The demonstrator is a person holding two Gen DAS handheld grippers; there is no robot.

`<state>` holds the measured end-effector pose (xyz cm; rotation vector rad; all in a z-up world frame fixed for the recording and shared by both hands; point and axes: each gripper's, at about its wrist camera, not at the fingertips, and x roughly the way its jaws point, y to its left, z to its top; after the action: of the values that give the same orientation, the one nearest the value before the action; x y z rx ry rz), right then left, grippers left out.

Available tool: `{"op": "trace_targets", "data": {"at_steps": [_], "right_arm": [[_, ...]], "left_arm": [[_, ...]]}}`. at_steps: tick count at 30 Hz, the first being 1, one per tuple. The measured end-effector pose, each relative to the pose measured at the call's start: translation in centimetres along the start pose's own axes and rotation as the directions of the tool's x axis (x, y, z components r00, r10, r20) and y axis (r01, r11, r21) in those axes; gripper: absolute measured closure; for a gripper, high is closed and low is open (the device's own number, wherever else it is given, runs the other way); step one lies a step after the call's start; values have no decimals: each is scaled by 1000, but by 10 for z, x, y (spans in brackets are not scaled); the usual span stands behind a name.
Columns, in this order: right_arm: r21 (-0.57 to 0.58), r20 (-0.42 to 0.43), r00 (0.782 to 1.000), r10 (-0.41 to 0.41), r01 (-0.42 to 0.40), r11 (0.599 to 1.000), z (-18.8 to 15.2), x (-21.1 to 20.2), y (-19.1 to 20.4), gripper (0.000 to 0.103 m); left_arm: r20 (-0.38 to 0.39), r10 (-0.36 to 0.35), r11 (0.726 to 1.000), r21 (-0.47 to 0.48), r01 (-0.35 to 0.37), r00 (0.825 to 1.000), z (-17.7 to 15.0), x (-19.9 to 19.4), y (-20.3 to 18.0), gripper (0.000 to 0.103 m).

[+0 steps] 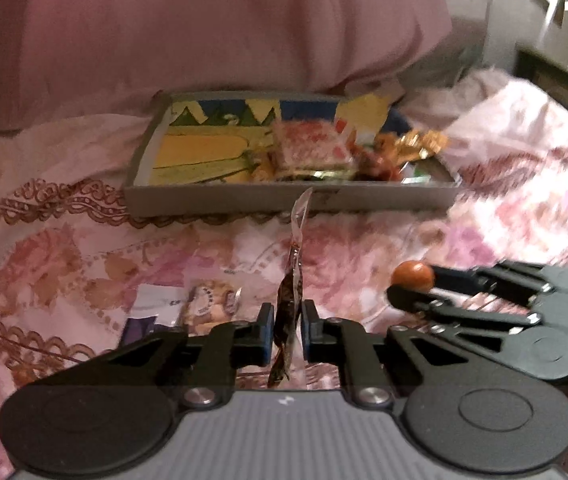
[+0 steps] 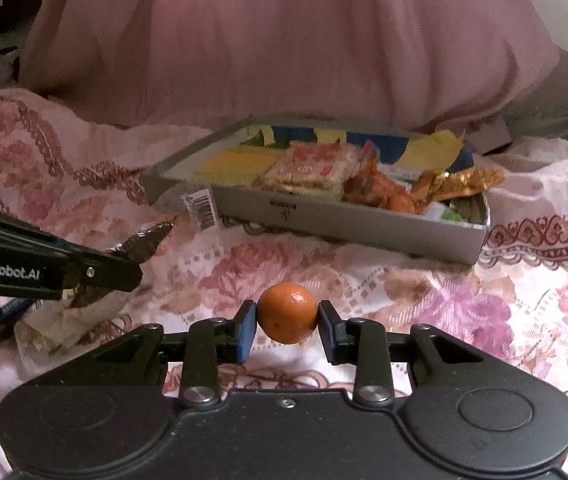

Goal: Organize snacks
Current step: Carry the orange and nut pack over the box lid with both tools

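Though blurred, the left claw (image 1: 287, 330) pinches a dark wrapper (image 1: 288, 300).

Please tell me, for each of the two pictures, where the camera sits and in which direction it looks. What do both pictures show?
Left wrist view: sits on the left tool, looking forward and down over the floral bedspread to the grey tray; its fingers pinch a dark snack wrapper; the right tool enters at right.
Right wrist view: sits on the right tool, facing the same tray; it grips a small orange; the left tool enters at left.
Shared: tray, bedspread, pink pillow, orange, wrapper.
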<state>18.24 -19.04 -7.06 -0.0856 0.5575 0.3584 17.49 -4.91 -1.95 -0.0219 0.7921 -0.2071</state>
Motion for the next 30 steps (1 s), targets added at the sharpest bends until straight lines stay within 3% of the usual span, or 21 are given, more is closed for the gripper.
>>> {"op": "trace_targets", "data": {"at_steps": [3,7,17,23,30], "right_arm": [[-2,41,999,-15,15,1000,5,-6,-3,68],[24,93,995,-41,39,999,15,-11,-14,68],[152,183,974,-131,104,983,45,6,-69,67],[181,193,965,-179,145,973,53,24,-100,67],[218,153,971,-184,149,964,49,40,-122,67]], "left_arm": [[29,-51,998,-41,52,998,2,-4,0,89],[74,-67,996,-53,71,995,11,-5,-6,89],[159,-48,998,-19,52,986,74,28,-28,89],[163,-53,999,20,51,985,114,61,-47,89],[136,-66,998,2,67,988,139,110,-64,89]]}}
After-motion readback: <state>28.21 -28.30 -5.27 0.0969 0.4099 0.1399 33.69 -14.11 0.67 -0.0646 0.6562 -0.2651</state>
